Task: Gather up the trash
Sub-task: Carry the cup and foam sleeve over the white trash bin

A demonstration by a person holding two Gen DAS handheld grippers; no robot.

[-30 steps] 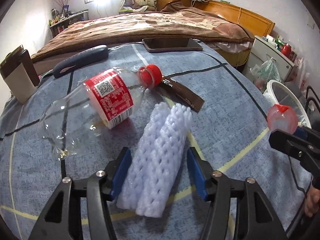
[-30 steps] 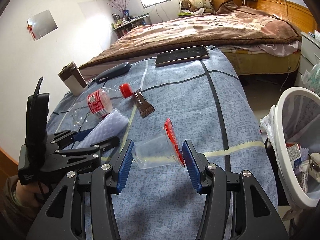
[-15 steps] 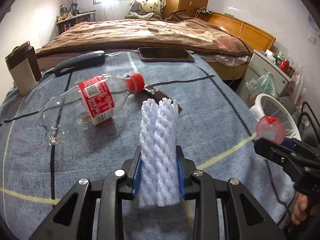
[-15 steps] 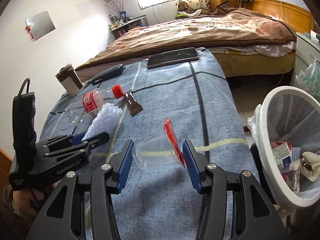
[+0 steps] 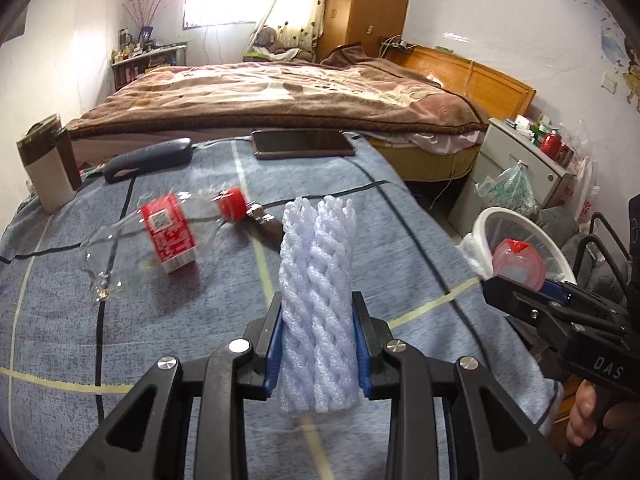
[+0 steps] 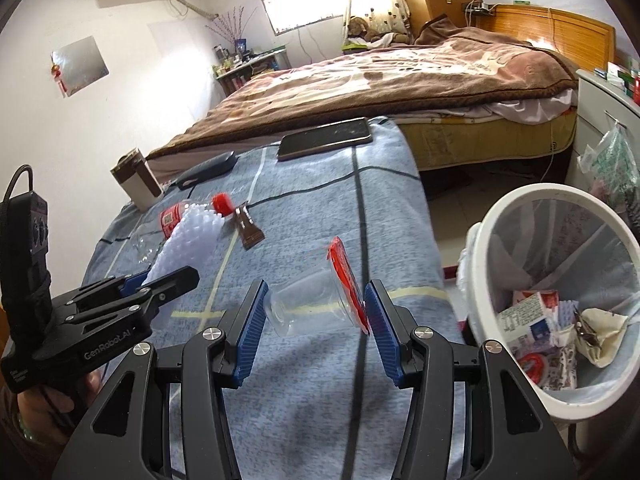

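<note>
Left gripper (image 5: pixel 318 340): tilted downward over the blue cloth (image 5: pixel 200 320), jaws pinched on the white foam net (image 5: pixel 316 300), which stands clear of the cloth.
Right gripper (image 6: pixel 316 320): tilted downward, clamping the clear cup (image 6: pixel 312 306) sideways, just left of the white bin (image 6: pixel 480 280).
Change: a second ago the foam net lay on the cloth between spread jaws; bin rim now nearer.
Bottle (image 5: pixel 160 236): lying on the cloth, beyond the foam net.

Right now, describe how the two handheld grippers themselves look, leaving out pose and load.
Both are black angular frames with silver bolts and blue ribbed pads. The left gripper reads "GenRobot.AI" in white on its side in the right wrist view, with a black cable at its handle. The right gripper shows the letters "DAS" in the left wrist view.
</note>
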